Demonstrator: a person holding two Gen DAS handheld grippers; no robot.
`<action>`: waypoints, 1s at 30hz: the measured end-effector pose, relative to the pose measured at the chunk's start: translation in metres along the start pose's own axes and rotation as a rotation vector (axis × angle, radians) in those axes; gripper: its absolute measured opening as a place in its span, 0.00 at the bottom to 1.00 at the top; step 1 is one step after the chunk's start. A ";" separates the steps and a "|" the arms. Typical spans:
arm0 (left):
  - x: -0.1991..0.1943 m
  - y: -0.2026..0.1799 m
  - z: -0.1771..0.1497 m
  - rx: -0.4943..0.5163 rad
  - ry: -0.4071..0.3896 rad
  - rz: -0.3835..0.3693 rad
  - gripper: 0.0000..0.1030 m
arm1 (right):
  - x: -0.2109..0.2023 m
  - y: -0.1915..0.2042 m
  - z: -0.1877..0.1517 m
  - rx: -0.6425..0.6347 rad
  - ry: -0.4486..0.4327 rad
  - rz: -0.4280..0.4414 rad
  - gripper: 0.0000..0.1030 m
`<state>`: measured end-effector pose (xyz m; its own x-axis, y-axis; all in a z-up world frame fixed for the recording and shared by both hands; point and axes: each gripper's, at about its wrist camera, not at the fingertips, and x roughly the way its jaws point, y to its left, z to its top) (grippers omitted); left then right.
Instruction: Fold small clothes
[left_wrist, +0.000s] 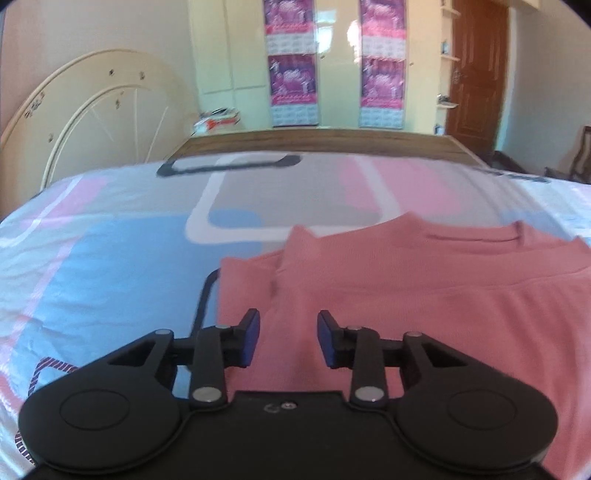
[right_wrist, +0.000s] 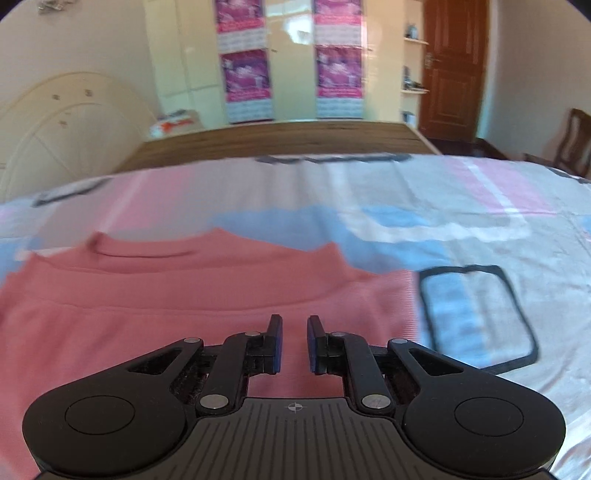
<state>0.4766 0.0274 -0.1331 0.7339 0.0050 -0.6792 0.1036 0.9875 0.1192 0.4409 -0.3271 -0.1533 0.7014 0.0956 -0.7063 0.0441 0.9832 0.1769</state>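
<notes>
A pink garment (left_wrist: 424, 295) lies flat on the bed, its ribbed hem band folded up towards the collar (left_wrist: 472, 236). My left gripper (left_wrist: 289, 339) hovers over the garment's left part, near its left edge. Its jaws stand apart and no cloth rises between the blue pads (left_wrist: 251, 341). In the right wrist view the same garment (right_wrist: 184, 280) fills the lower left. My right gripper (right_wrist: 294, 341) is above its right part with the jaws almost together, only a narrow slit left. I see no cloth pinched there. Both views are blurred.
The bed sheet (left_wrist: 110, 258) is patterned in blue, pink and grey, with bare sheet (right_wrist: 480, 240) to the garment's right. A wooden footboard (left_wrist: 314, 142) ends the bed. Beyond stand a cream headboard panel (left_wrist: 92, 110), a wardrobe with posters (left_wrist: 291, 59), a brown door (right_wrist: 454, 70) and a chair (right_wrist: 572, 140).
</notes>
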 end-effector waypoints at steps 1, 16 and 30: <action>-0.005 -0.006 0.001 0.007 -0.007 -0.017 0.33 | -0.004 0.009 0.000 -0.008 -0.003 0.023 0.13; -0.002 -0.017 -0.053 0.015 0.065 -0.071 0.36 | -0.006 0.036 -0.053 -0.135 0.057 -0.023 0.13; -0.040 -0.033 -0.066 0.015 0.062 -0.049 0.35 | -0.040 0.057 -0.074 -0.112 0.043 0.029 0.15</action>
<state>0.3998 0.0050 -0.1577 0.6845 -0.0333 -0.7283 0.1491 0.9842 0.0952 0.3627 -0.2628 -0.1659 0.6701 0.1284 -0.7311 -0.0572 0.9909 0.1216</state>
